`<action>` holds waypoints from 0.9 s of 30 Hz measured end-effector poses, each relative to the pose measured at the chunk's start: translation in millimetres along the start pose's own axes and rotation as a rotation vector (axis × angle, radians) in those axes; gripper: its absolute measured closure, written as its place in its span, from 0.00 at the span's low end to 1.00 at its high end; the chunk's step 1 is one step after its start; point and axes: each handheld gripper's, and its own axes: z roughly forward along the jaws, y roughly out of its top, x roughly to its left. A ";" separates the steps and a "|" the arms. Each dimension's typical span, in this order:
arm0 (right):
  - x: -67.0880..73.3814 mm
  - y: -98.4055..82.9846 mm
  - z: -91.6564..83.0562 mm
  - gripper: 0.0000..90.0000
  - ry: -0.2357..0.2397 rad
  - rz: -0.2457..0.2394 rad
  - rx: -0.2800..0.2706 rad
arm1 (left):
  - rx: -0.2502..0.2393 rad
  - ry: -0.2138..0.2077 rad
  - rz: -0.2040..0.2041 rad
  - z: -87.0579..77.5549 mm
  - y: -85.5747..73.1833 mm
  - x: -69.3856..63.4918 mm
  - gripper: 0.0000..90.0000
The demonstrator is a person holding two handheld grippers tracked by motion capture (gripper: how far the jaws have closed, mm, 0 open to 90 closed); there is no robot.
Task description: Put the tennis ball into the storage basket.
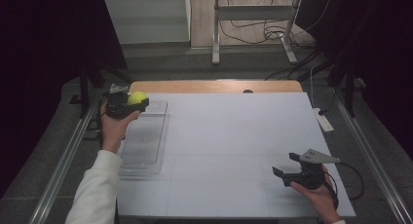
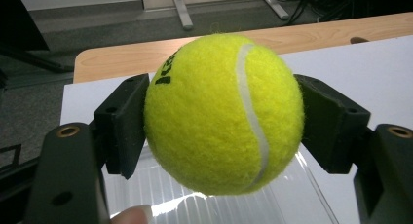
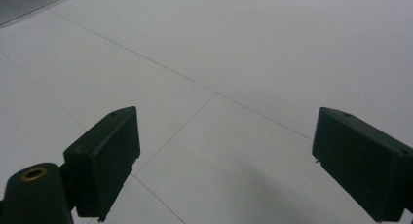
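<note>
A yellow-green tennis ball [image 1: 137, 97] [image 2: 224, 114] with a white seam is clamped between the jaws of my left gripper [image 1: 130, 103] [image 2: 221, 121], held in the air over the far end of a clear plastic tray [image 1: 144, 136] [image 2: 204, 204] at the table's left. Both black pads press on the ball's sides. My right gripper [image 1: 286, 166] [image 3: 224, 156] is near the table's front right corner, jaws wide apart above the bare white surface with nothing between them.
The white table sheet [image 1: 234, 146] covers a wooden top whose far edge [image 1: 214, 85] shows. A white power strip [image 1: 323, 121] lies at the right edge. Metal rails run along both sides, and a frame with cables stands on the floor beyond.
</note>
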 end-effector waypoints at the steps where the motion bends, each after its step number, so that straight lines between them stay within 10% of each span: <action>1: -0.1 0.0 0.0 0.12 0.000 -0.001 0.001 | 0.002 0.005 0.000 0.8 0.4 1.3 0.30; 27: -0.3 -0.5 0.4 0.12 -0.001 -0.002 0.004 | 0.090 0.075 0.002 23.8 -1.0 18.0 0.30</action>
